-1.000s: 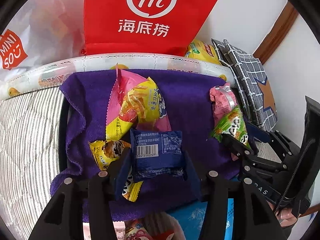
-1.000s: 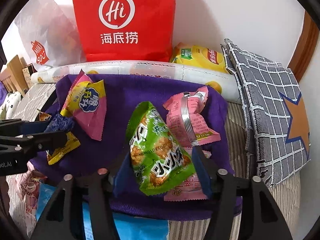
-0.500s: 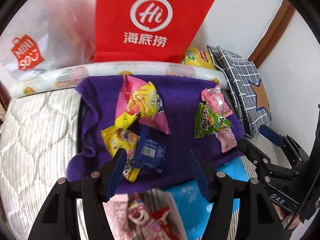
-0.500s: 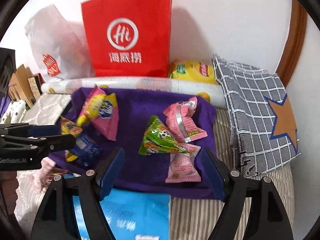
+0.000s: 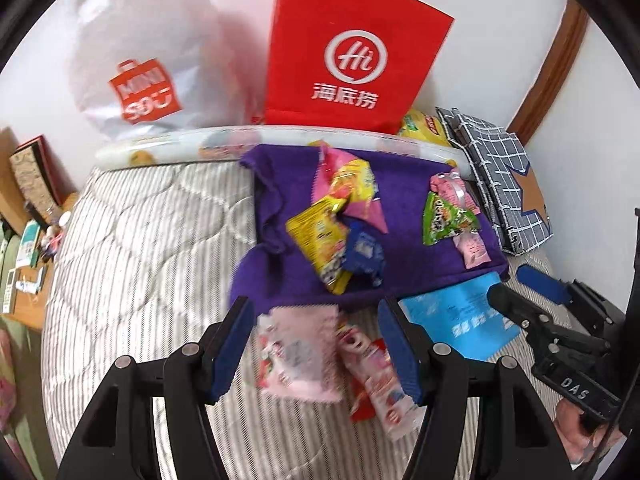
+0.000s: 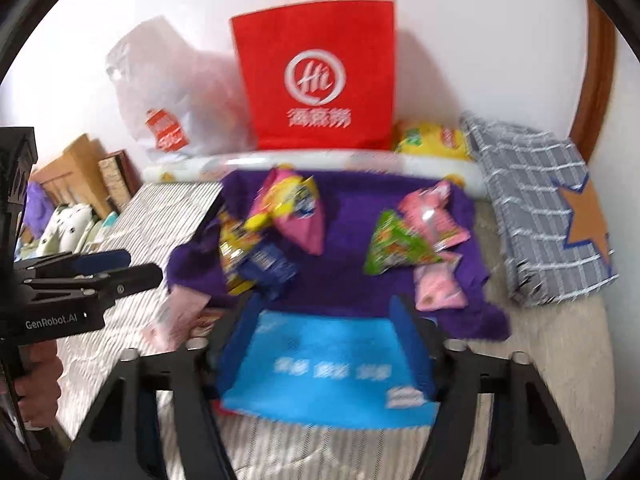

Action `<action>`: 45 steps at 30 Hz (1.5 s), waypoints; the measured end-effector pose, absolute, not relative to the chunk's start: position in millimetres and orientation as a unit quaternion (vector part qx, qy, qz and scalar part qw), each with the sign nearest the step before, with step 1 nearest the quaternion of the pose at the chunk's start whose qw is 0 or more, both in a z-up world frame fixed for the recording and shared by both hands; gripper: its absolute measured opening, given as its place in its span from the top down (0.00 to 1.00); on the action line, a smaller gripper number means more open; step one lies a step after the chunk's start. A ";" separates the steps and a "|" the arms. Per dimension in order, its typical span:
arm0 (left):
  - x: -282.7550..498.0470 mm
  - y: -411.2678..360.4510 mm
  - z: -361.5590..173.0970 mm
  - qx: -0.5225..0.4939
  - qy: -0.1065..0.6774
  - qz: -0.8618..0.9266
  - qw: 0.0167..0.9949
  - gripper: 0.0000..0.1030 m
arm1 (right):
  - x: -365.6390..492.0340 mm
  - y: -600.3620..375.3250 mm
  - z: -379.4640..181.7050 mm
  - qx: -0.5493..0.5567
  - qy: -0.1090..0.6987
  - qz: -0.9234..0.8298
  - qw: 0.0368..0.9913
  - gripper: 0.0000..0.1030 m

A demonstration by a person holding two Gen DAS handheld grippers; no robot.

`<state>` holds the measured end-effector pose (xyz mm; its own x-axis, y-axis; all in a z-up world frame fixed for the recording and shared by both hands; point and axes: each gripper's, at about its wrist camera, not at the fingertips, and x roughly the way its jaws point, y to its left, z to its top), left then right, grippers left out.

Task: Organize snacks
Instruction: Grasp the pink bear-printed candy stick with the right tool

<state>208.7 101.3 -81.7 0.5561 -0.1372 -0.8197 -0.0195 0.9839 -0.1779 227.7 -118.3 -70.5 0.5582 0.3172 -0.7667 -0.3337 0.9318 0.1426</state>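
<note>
The left gripper (image 5: 316, 346) has its blue-padded jaws spread wide and grasps nothing; it hangs above a pale pink printed snack packet (image 5: 298, 354) and a red-and-pink tube-shaped packet (image 5: 374, 384), both lying on the striped quilted mattress (image 5: 152, 240). The right gripper (image 6: 324, 336) is likewise released, jaws apart and empty, positioned over a flat bright blue packet with white lettering (image 6: 328, 368) at the near edge of the crumpled purple towel (image 5: 404, 200). On the towel the snacks lie in two groups, well apart. To the left: a pink-and-yellow foil bag (image 5: 352, 184), a yellow crinkled packet (image 5: 320, 240) and a small dark blue packet (image 5: 364, 256), overlapping one another. To the right: a green triangular bag (image 5: 446, 220), a pink packet with a shiny strip (image 5: 450, 186) behind it, and a small pale pink packet (image 5: 474, 250) just in front. Beyond the towel lies a white printed roll (image 5: 280, 138); against the wall stand a red paper carrier bag with a white logo (image 5: 352, 52) and a translucent white plastic bag with an orange label (image 5: 140, 72). A yellow snack bag (image 6: 434, 140) sits beside a grey checked fabric cushion with an orange star (image 6: 548, 208).
</note>
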 end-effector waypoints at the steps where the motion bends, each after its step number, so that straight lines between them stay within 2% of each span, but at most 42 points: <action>1: 205.1 105.4 -81.7 -0.085 0.469 -0.032 0.878 0.39 | 222.3 -110.8 -72.0 -0.016 0.434 0.186 0.881 0.44; 8: 186.5 134.1 -89.4 -0.103 0.471 -0.020 0.876 0.39 | 196.7 -73.2 -79.4 -0.043 0.440 0.210 0.872 0.49; 18: 176.4 159.4 -104.9 -0.142 0.472 -0.039 0.869 0.39 | 182.3 -32.1 -97.7 -0.085 0.465 0.227 0.851 0.60; 35: 171.0 184.8 -118.9 -0.172 0.472 -0.046 0.864 0.39 | 176.4 4.5 -126.4 -0.176 0.487 0.195 0.833 0.65; 37: 169.4 186.1 -119.6 -0.172 0.472 -0.045 0.863 0.39 | 178.3 5.0 -131.3 -0.181 0.493 0.191 0.829 0.71; 45: 166.0 181.9 -120.7 -0.170 0.475 -0.042 0.863 0.39 | 167.1 -9.5 -112.4 -0.159 0.470 0.201 0.844 0.75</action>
